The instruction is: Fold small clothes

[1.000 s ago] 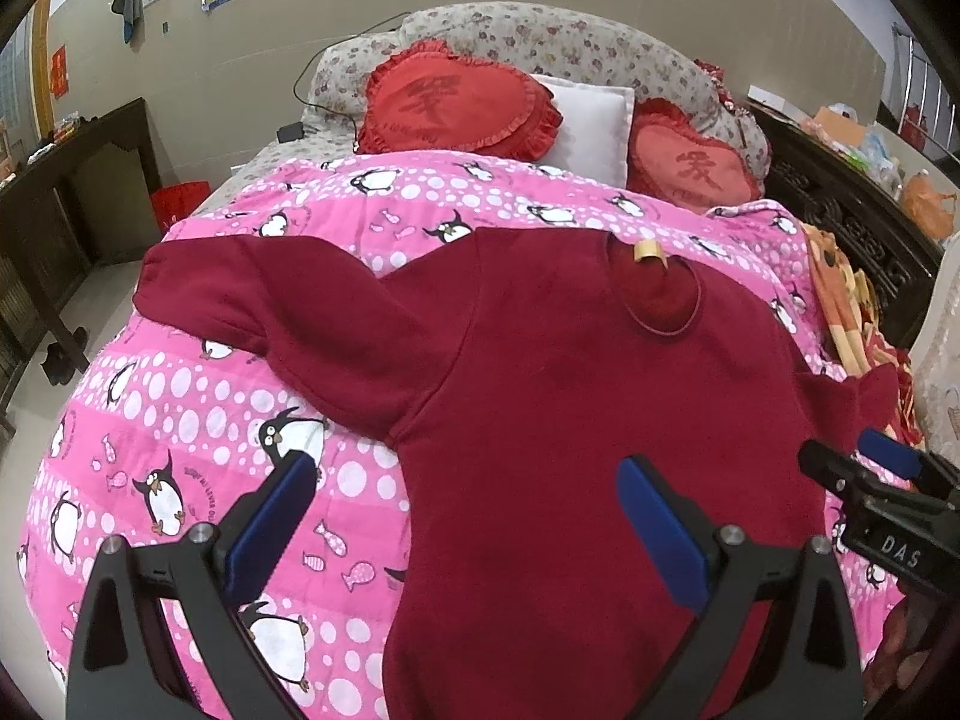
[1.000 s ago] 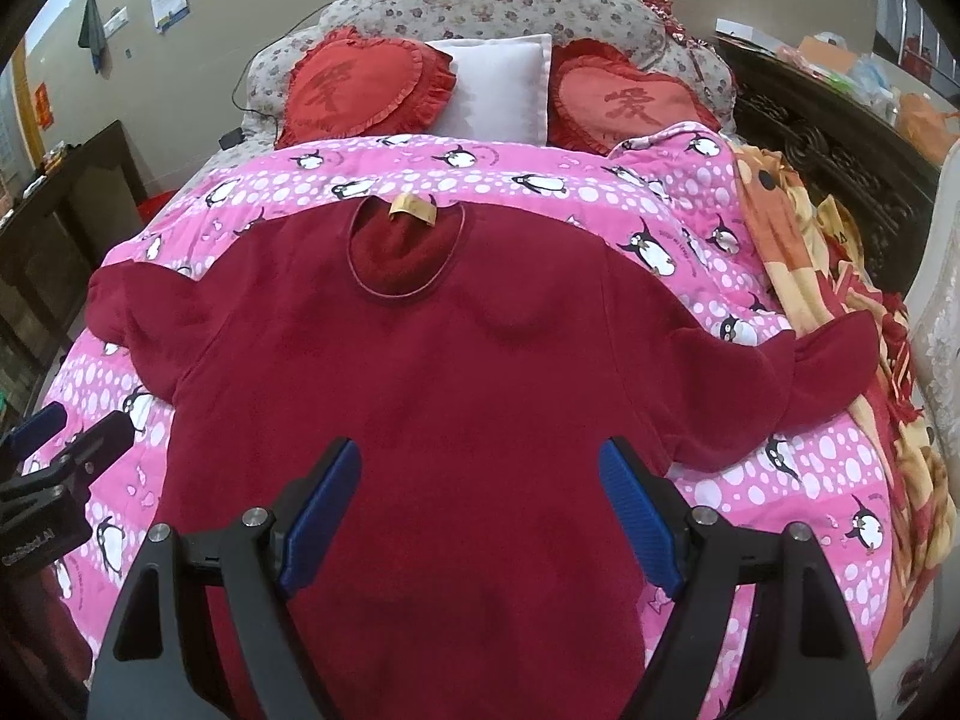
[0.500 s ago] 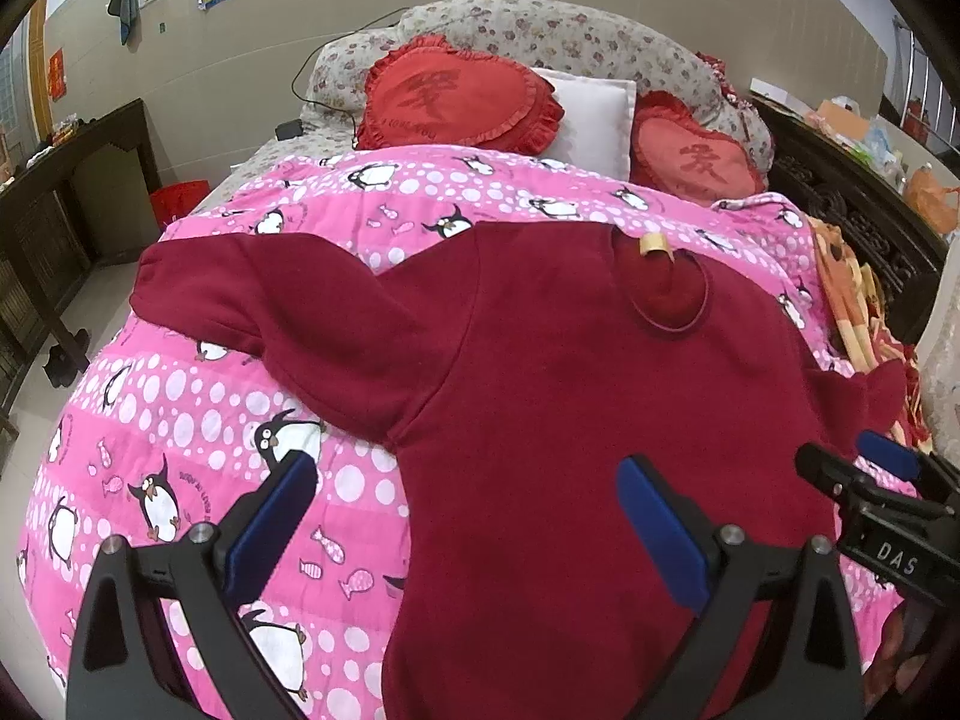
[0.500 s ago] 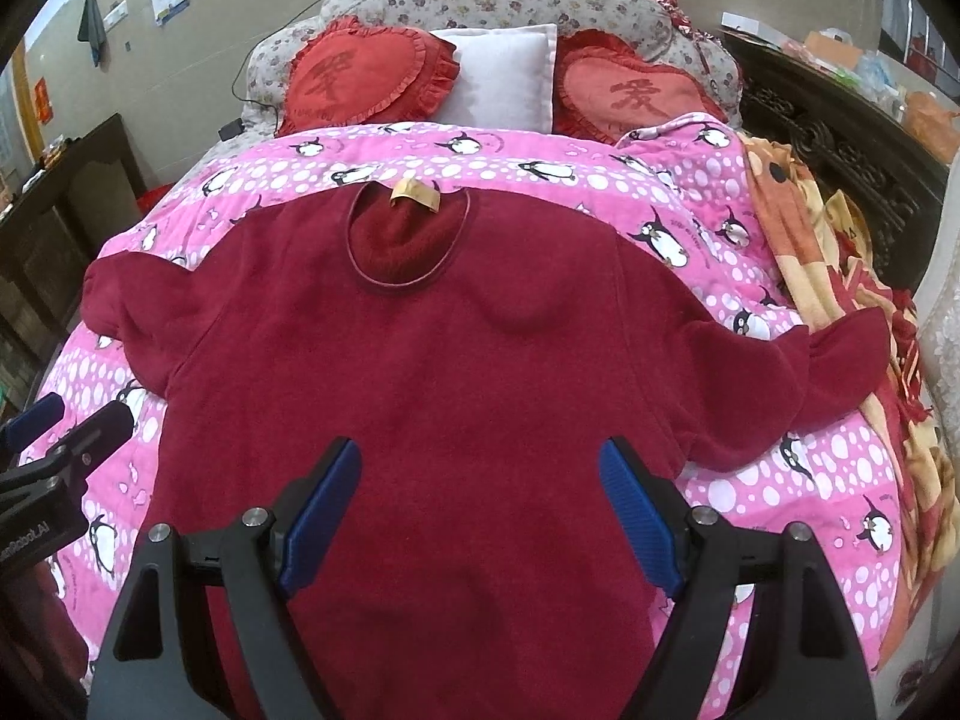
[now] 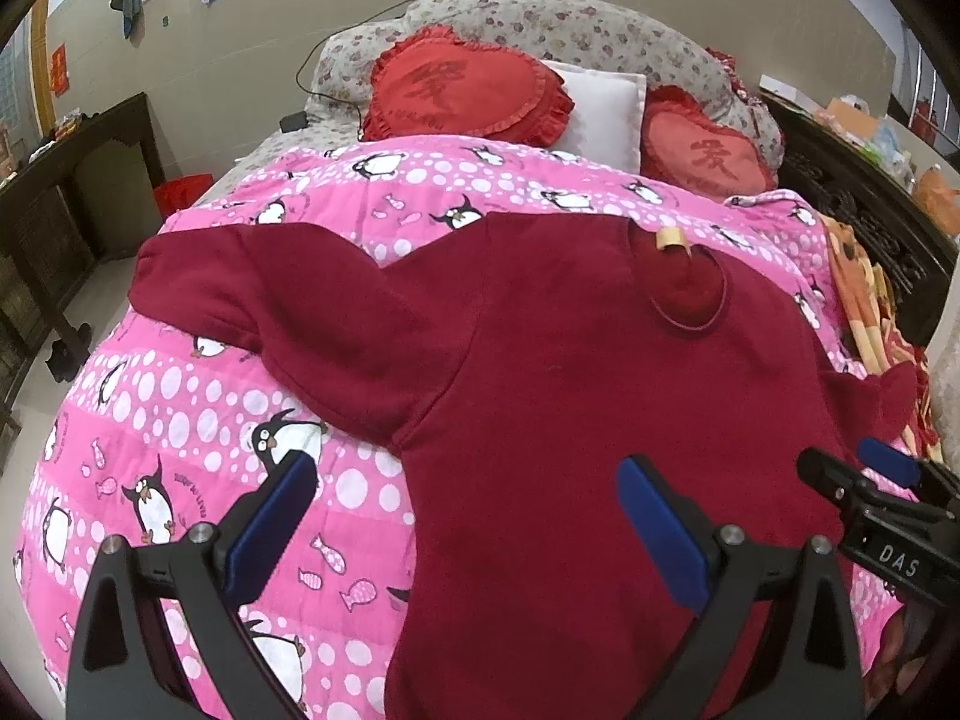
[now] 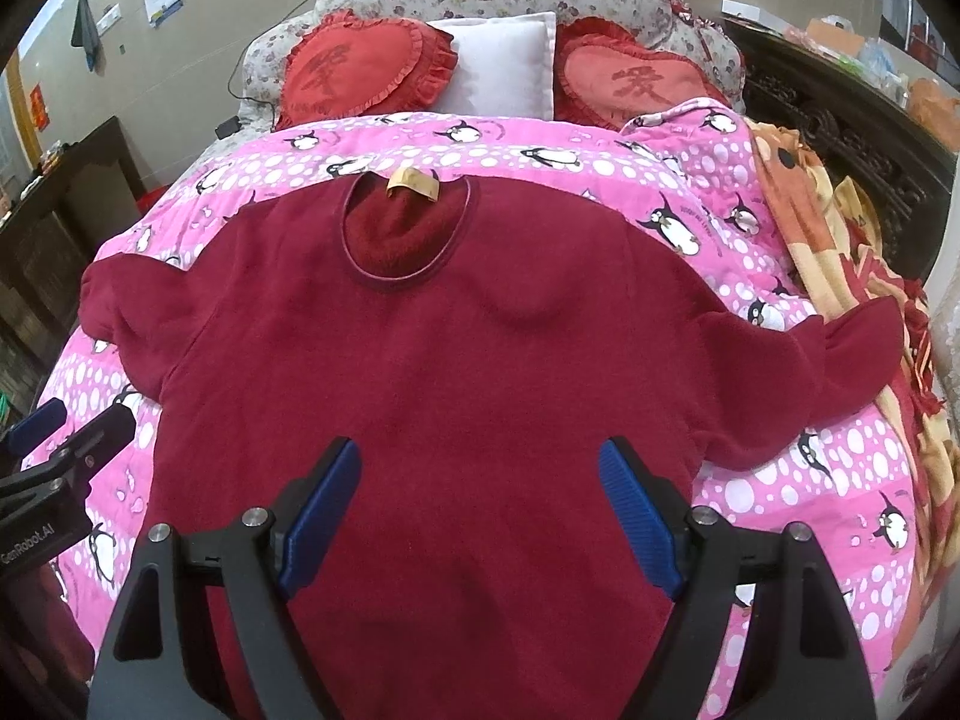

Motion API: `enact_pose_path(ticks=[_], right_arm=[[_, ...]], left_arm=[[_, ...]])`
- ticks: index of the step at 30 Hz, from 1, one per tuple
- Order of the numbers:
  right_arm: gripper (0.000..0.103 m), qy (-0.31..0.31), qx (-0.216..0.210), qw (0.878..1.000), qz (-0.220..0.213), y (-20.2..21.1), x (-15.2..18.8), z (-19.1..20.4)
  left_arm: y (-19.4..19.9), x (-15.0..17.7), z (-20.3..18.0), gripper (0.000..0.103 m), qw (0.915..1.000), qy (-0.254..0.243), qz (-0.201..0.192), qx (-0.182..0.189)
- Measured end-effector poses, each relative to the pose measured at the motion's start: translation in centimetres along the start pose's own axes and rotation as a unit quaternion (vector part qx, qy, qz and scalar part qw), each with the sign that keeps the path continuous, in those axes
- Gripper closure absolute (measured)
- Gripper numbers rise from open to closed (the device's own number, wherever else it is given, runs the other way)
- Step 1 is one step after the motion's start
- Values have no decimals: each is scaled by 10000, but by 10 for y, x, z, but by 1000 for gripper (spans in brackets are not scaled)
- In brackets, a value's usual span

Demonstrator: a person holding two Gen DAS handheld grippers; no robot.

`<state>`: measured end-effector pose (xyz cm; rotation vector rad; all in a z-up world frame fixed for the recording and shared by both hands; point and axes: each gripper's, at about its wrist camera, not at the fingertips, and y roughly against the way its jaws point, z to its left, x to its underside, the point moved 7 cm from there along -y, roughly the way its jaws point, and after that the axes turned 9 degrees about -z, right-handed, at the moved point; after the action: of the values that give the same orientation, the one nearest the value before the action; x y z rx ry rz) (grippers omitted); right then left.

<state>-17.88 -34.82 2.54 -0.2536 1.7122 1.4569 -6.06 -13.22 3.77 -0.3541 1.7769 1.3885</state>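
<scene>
Both tongs [image 5: 465, 516] [image 6: 480, 501] gape above the sweater [image 6: 450, 372], seemingly clear of its hem.

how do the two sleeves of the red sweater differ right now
The left sleeve lies wholly on the pink quilt; the right sleeve runs off it onto the orange blanket. The left cuff sits higher up the bed; the right lower. Both are spread out, unfolded.
</scene>
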Motion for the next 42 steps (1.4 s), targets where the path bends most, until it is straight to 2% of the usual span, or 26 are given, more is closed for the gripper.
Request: enact_pose_path(ticks=[16, 24, 42], right_arm=[[41, -7, -132, 9999, 89, -23, -4, 14], [41, 71, -145, 9998, 75, -28, -7, 23], [41, 61, -134, 9998, 164, -34, -3, 25]], left_arm=[[-21, -3, 19, 1, 9998, 114, 79, -158], [-24, -8, 39, 1, 9990, 340, 42, -288], [-27, -6, 23, 1, 9996, 116, 110, -225]])
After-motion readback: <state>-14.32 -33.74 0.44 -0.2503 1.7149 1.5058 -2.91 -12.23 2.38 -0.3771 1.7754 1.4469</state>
